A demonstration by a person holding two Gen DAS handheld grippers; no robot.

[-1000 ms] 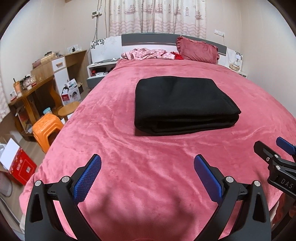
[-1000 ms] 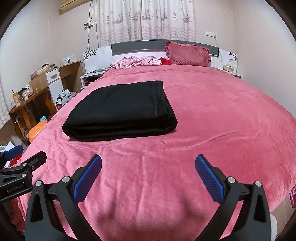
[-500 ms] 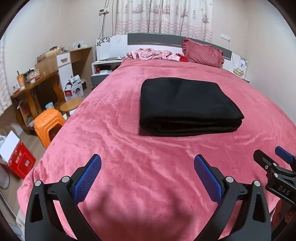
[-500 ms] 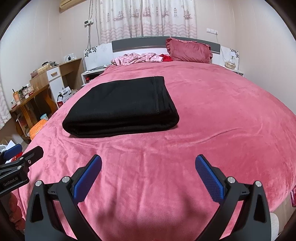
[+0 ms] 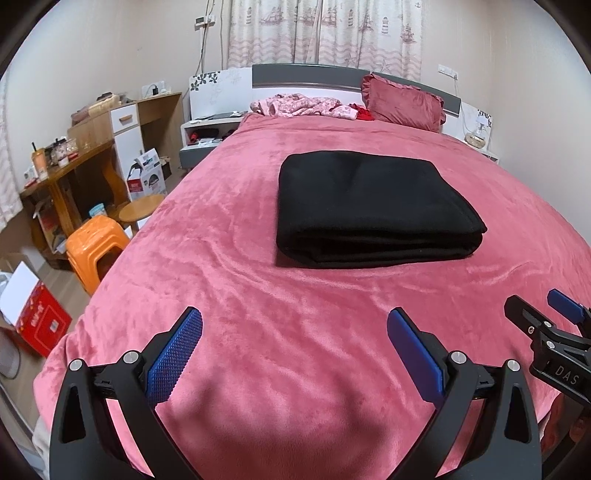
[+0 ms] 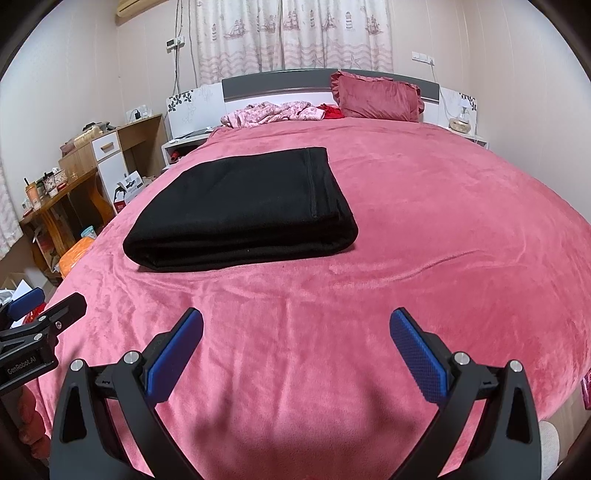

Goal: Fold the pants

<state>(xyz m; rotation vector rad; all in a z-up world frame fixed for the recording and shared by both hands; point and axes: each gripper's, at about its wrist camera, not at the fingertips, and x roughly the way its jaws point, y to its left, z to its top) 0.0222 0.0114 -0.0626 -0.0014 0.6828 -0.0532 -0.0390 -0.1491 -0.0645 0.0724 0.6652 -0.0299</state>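
At the far left of the room a wooden bench [image 5: 70,166] stands against the wall, crowded with bottles and small jars, with a white drawer unit beside it. On the floor below are a red and white box [image 5: 33,314], an orange plastic stool [image 5: 94,247] and a small round wooden stool [image 5: 142,206]. A low bedside shelf [image 5: 207,129] sits between the bench and the bed.

The bed [image 5: 240,295] takes up most of both views, covered by a pink plush blanket with shallow wrinkles. The left claw [image 5: 295,332] hovers over the near end of the bed with its blue pads spread wide and nothing between them. The pants [image 5: 369,206], black and folded into a thick flat rectangle, lie on the blanket in the middle of the bed, well apart from both claws.

At the head of the bed, a crumpled pink floral cloth [image 5: 303,107] lies left of a dark pink pillow [image 5: 402,103], which leans on the grey and white headboard [image 5: 306,74]. Patterned curtains [image 6: 295,33] hang behind.

The right claw [image 6: 295,332] is likewise spread wide and holds nothing, over the near edge of the blanket. A small lamp [image 6: 460,120] stands on the right bedside stand.
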